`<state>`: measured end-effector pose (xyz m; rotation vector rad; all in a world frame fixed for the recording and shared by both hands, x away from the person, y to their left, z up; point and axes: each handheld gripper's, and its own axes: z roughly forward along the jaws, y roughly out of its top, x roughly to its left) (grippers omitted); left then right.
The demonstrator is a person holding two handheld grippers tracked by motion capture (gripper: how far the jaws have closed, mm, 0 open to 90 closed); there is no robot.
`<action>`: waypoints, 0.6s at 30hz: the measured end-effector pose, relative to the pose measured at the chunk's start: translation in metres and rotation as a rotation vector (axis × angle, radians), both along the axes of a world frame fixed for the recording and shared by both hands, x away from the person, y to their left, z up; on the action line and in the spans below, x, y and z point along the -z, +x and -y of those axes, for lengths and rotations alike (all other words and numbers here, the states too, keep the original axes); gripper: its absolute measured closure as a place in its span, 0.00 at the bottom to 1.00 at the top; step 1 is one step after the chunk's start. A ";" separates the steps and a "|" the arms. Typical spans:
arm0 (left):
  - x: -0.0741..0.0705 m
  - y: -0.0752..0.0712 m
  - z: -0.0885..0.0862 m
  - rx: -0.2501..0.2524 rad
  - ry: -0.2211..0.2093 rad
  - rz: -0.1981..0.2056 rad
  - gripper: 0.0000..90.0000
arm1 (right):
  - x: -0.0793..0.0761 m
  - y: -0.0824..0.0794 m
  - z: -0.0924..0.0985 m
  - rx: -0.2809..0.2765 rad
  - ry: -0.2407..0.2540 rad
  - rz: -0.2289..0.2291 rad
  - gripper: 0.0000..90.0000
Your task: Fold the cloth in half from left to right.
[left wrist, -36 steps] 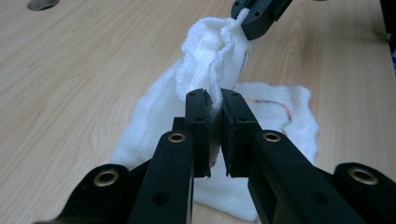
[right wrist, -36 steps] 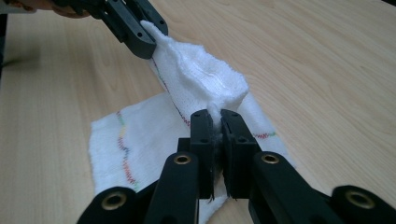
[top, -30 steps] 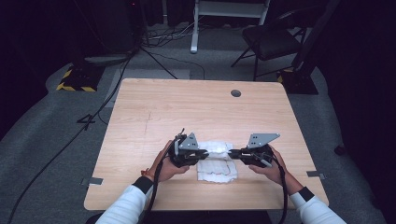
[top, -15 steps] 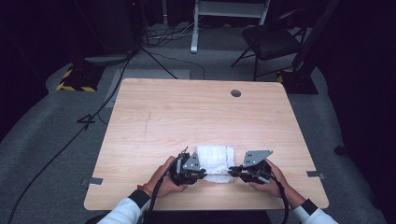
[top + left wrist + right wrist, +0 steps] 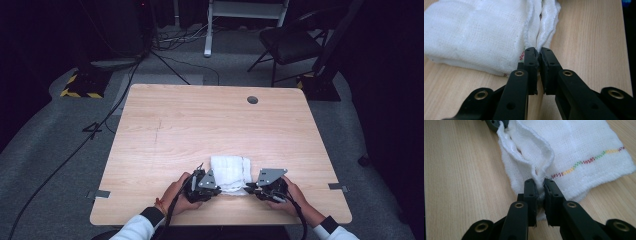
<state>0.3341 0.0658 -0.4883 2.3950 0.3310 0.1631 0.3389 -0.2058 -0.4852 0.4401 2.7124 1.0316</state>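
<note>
Folded white cloth [image 5: 231, 172] on wooden table [image 5: 200, 125], near edge pinched by left gripper [image 5: 216, 190] and right gripper [image 5: 251, 190], both clamped on fabric.

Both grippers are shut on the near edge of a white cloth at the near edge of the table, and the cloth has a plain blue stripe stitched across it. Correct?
Not quite: the stitched line is a multicoloured zigzag, not a plain blue stripe, as the right gripper view shows. The rest holds: left gripper and right gripper are each shut on the near edge of the white cloth at the table's near edge.
</note>
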 end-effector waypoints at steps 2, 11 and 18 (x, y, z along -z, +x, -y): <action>0.000 0.005 0.000 -0.020 0.004 0.013 0.94 | 0.001 0.003 0.000 0.000 0.009 -0.001 0.91; 0.002 0.047 -0.007 -0.082 -0.038 -0.020 0.93 | 0.001 0.039 -0.008 0.052 0.012 0.015 0.91; 0.001 0.057 -0.005 -0.103 -0.044 -0.056 0.85 | -0.001 0.060 -0.008 0.067 0.011 -0.015 0.83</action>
